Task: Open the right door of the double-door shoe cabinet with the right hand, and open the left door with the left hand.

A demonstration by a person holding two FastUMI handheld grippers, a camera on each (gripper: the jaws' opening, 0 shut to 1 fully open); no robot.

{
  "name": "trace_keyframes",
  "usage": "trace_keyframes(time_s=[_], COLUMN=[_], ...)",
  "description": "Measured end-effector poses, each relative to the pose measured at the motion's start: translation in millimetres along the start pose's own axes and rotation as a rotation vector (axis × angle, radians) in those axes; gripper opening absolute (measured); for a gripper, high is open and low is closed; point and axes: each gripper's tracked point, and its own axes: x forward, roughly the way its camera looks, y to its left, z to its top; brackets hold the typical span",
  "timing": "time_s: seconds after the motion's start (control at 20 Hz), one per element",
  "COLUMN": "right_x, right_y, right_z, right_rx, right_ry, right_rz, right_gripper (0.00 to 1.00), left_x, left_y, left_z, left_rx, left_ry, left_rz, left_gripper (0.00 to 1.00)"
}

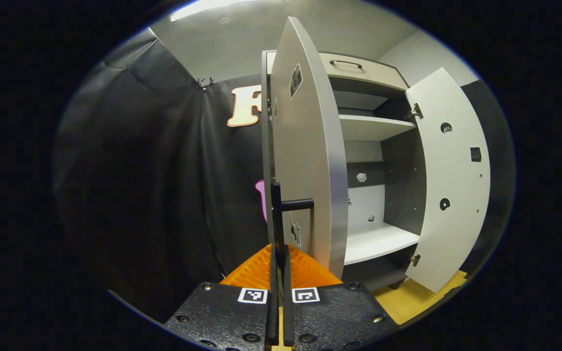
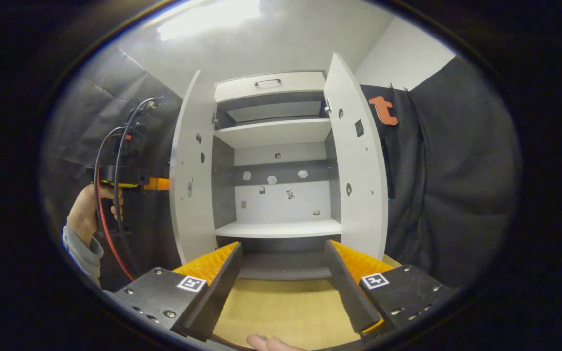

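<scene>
The shoe cabinet is standing at the back of the booth on a yellowish floor, with both doors swung wide and its pale shelves showing. In the right gripper view the left door is hanging out toward the camera on the cabinet's left side and the right door is doing the same on the right, each showing its inner face with hinge holes. Above the doors a drawer front with a dark handle is sitting closed.

In the left gripper view the left door is showing nearly edge-on, and its dark bar handle is sticking out from the outer face. The left tool is pressing its two fingers together on the vertical bar of that handle, with almost no gap between them. The right door is standing open farther back, at the cabinet's far side.

In the right gripper view the left tool is reaching behind the left door, held by a hand in a grey sleeve, with red and black cables looping above it.

The right tool is hanging in front of the cabinet's lower shelf with its fingers spread wide apart and nothing between them, well apart from the right door. A fingertip is peeking in at the bottom edge of that view.
</scene>
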Motion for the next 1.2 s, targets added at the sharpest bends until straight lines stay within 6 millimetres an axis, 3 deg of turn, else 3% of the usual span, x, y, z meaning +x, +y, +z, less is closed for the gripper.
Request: trace_keyframes(time_s=[0.3,0.95,1.1,1.2], right_x=[4,6,4,3], right_y=[-2,2,1,1], right_z=[-3,-6,-4,-4], right_rx=[0.004,-0.001,-0.005,-0.007], right_ry=[0.005,0.009,0.002,0.000], right_rz=[-0.010,0.004,0.000,-0.002], right_gripper=[0.96,1.00,1.00,1.00], left_x=[1,-1,-5,-9], left_y=[18,18,27,27], left_z=[-3,-8,-1,1], left_rx=[-0.004,-0.030,-0.056,-0.084], left_ry=[0.005,0.011,-0.030,-0.049], left_rz=[0.024,-0.033,0.021,0.037], left_gripper=[0.01,0.01,0.17,0.44])
